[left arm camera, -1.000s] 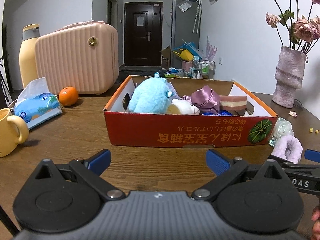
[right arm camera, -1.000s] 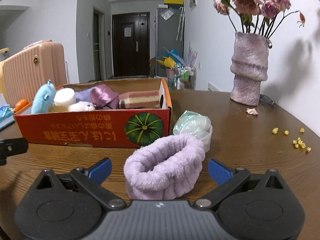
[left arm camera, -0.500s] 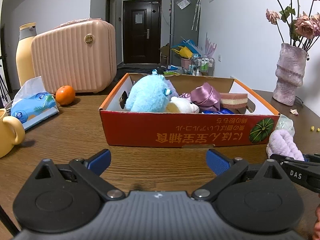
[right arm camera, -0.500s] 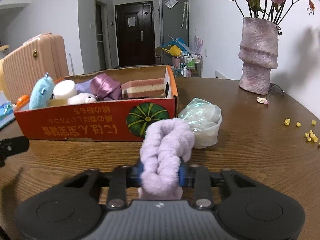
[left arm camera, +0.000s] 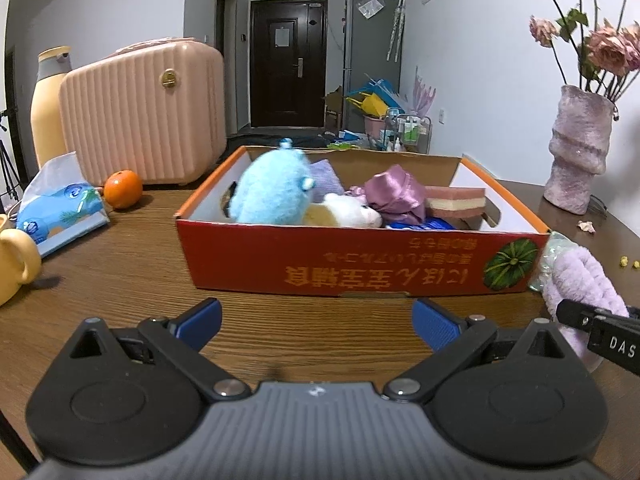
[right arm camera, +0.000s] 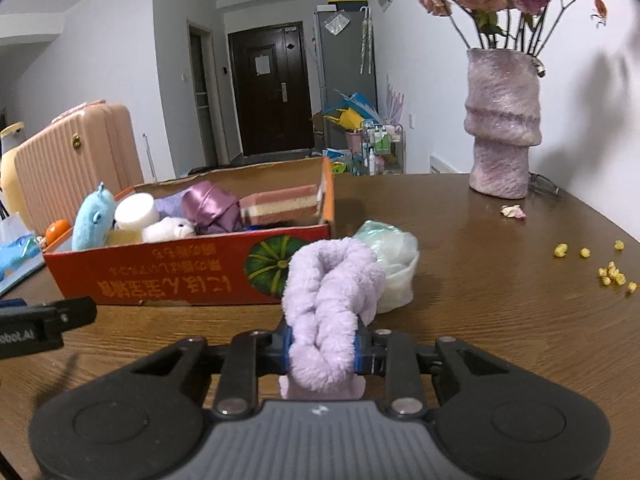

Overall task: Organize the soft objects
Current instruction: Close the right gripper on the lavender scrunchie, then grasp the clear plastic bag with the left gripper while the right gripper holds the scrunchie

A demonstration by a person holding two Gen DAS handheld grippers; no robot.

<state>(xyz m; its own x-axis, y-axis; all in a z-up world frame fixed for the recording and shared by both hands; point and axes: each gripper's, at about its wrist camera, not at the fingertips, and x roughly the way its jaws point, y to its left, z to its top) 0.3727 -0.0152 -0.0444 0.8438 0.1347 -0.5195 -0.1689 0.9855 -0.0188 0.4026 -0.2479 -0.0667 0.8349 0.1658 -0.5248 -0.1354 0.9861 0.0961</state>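
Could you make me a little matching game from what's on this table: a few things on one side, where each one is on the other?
Things:
1. lilac fluffy headband
2. blue plush toy
3. orange
4. vase of roses

Places:
A. lying in the red cardboard box
B. on the table at the foot of the pink suitcase
C. squeezed between the right gripper pads
D. standing on the table near the white wall, right of the box

Pairs: 1-C, 2-A, 3-B, 4-D
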